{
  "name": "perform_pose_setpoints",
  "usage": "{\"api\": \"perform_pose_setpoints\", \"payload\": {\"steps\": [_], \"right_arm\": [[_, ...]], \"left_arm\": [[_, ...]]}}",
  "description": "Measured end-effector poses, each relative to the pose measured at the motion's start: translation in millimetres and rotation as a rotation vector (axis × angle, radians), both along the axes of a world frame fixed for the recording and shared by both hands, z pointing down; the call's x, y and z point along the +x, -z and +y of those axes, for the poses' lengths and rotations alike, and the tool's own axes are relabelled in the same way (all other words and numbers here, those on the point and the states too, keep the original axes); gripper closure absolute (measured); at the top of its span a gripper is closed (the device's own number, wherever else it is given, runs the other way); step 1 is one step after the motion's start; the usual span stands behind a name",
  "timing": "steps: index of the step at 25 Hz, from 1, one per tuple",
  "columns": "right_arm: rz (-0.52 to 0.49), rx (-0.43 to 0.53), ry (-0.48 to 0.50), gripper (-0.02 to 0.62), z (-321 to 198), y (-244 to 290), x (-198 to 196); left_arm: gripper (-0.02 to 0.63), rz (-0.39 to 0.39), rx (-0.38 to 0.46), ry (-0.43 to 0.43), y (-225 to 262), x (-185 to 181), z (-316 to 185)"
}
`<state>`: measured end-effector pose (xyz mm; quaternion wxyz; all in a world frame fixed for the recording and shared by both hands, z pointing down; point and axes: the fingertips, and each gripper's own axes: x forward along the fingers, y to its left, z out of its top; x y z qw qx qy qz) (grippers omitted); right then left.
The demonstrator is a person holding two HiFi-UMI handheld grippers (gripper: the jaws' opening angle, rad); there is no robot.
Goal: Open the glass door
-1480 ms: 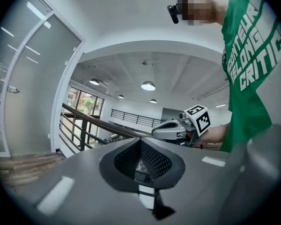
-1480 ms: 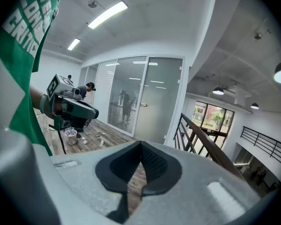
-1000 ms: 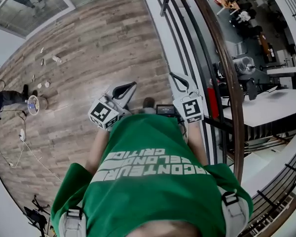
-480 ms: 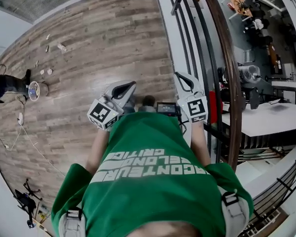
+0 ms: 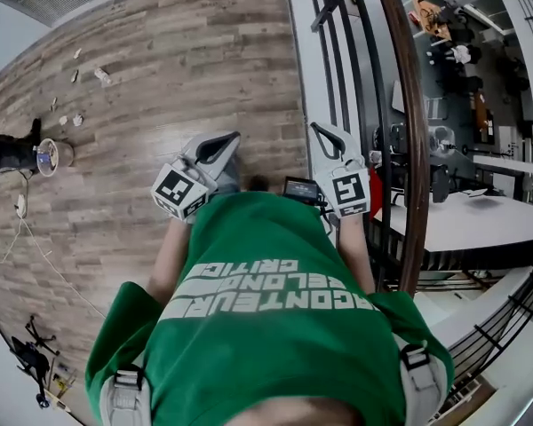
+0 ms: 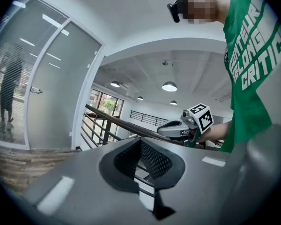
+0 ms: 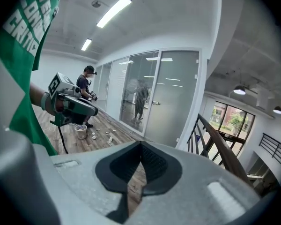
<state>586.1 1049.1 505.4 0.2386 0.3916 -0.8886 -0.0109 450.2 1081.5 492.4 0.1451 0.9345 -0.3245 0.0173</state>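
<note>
Both pairs of jaws are pressed together with nothing between them; the right gripper (image 7: pixel 141 146) shows only floor past its meeting tips, and the left gripper (image 6: pixel 140 142) shows only railing bars.

The frosted glass door in a pale metal frame (image 7: pixel 174 97) stands well apart from both grippers, across the floor; it looks closed, with its small metal lever handle (image 7: pixel 155 103) at the door's left edge in the right gripper view. I judge the step in hand to be the approach, with no contact made yet. The next move calls for getting within reach of the door, spreading one pair of jaws and setting them about the handle; which way the door swings I cannot tell.

The brown wood-plank floor (image 5: pixel 160 78) looks bare along the way, save for pale scraps of debris (image 5: pixel 75 76) off to the left; a dark metal railing with a brown wooden handrail (image 5: pixel 409 149) runs just beside the right gripper, with white tables on a lower level (image 5: pixel 480 216) beyond it; another person in dark clothes (image 7: pixel 86 90) stands by a small pale bucket (image 7: pixel 81 131), left of the glass wall.
</note>
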Motion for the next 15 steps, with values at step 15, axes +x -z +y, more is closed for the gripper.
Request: {"api": "perform_pose_setpoints", "payload": {"steps": [15], "right_arm": [[0.042, -0.005, -0.100, 0.603, -110.0, 6.3, -51.1]], "left_arm": [[0.592, 0.026, 0.008, -0.102, 3.9, -54.4, -127.0]]}}
